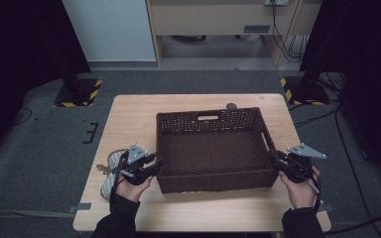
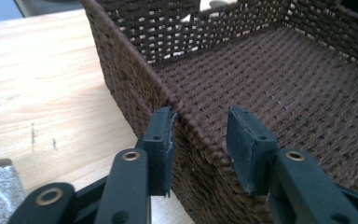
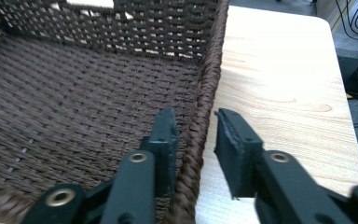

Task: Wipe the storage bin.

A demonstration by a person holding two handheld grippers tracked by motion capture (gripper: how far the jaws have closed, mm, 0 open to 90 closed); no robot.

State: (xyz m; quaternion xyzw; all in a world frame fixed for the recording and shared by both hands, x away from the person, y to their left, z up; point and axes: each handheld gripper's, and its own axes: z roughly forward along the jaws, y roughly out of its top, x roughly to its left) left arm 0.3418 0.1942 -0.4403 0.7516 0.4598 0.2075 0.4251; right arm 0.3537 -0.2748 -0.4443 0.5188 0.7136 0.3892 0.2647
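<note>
Left gripper (image 2: 200, 126) & right gripper (image 3: 196, 128) each spread astride basket (image 1: 213, 148) rim, pads not pinching; basket's near wall cut off.

The high view looked forward and down from above the person's side, taking in the whole table (image 1: 129, 119) and floor beyond. The left gripper view sat close at the basket (image 2: 135, 88)'s near left corner, facing across its inside. The right gripper view sat close along its right wall (image 3: 209, 79). All three shared the basket's woven floor.
</note>
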